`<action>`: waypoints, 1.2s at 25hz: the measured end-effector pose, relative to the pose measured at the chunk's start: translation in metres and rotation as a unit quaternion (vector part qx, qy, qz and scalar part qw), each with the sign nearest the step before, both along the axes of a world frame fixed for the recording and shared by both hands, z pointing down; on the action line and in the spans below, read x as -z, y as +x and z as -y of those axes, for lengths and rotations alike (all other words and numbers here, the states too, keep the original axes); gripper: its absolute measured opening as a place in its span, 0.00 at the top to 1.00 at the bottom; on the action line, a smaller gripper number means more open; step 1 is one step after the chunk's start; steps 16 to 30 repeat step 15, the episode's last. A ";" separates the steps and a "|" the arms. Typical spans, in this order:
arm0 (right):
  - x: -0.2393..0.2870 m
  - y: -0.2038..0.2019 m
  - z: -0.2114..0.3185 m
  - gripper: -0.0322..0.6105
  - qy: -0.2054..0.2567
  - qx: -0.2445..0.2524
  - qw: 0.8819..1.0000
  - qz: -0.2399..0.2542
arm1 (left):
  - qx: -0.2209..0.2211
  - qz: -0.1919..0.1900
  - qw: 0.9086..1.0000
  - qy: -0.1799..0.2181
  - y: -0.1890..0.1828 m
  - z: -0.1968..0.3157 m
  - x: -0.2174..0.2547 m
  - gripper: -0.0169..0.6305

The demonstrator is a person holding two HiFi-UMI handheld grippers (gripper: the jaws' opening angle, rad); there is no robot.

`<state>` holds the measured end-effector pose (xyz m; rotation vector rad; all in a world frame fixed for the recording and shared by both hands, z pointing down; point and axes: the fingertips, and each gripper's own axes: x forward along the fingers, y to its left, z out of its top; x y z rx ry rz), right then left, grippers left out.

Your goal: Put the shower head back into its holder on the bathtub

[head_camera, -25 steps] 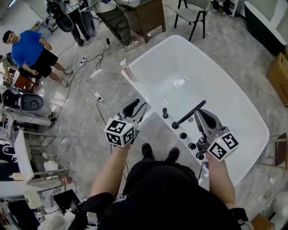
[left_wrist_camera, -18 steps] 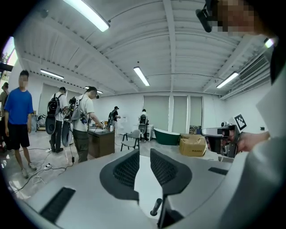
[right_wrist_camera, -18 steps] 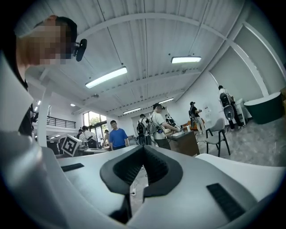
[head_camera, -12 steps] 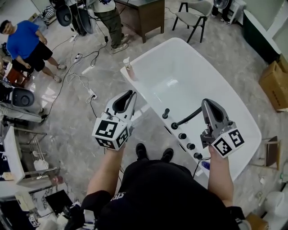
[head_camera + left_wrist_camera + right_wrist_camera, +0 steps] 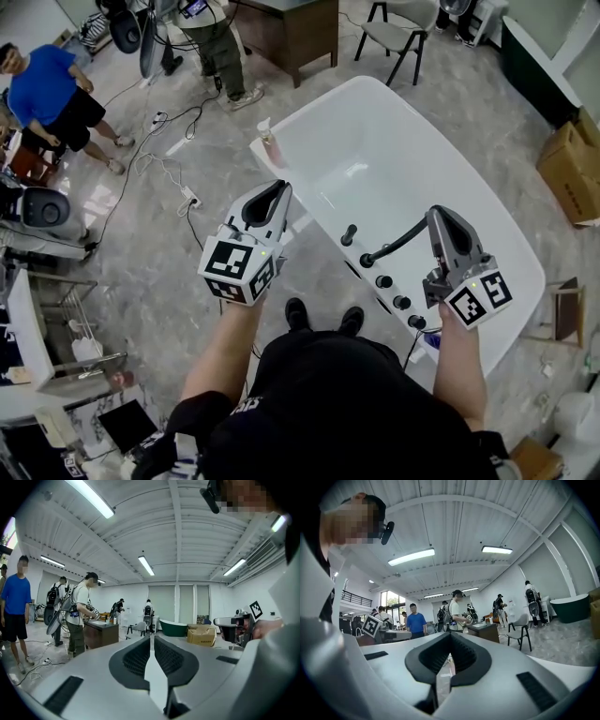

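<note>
The black shower head (image 5: 397, 241) slants up over the white bathtub (image 5: 487, 225), its lower end at the holder (image 5: 367, 261) on the near rim, among black knobs (image 5: 382, 281). My left gripper (image 5: 278, 190) hovers left of the tub's rim, apart from it. Its jaws have just been closing and now stand shut with nothing between them (image 5: 151, 637). My right gripper (image 5: 438, 213) floats just right of the shower head's upper end, shut and empty (image 5: 449, 634). Both gripper views look level across the room and do not show the tub's fittings.
A small bottle (image 5: 269, 141) stands on the tub's far left corner. Cables and a power strip (image 5: 192, 197) lie on the floor to the left. People (image 5: 56, 89) stand at the left, with a desk (image 5: 291, 28), a chair (image 5: 398, 33) and cardboard boxes (image 5: 567, 150) beyond.
Both grippers have risen away from the tub's rim. The left jaws, open a second ago, have come together. The shower head has not moved.
</note>
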<state>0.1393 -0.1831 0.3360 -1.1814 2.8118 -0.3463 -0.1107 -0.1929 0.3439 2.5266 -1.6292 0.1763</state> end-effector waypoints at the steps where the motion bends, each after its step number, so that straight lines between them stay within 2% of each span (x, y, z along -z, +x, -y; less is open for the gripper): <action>1: -0.001 0.000 0.001 0.93 -0.001 -0.001 1.000 0.000 | -0.002 0.001 1.000 -0.001 0.001 0.001 -0.001 0.91; 30: -0.010 -0.002 0.001 0.93 -0.007 0.010 1.000 0.003 | -0.012 0.008 1.000 -0.010 0.012 0.004 -0.006 0.91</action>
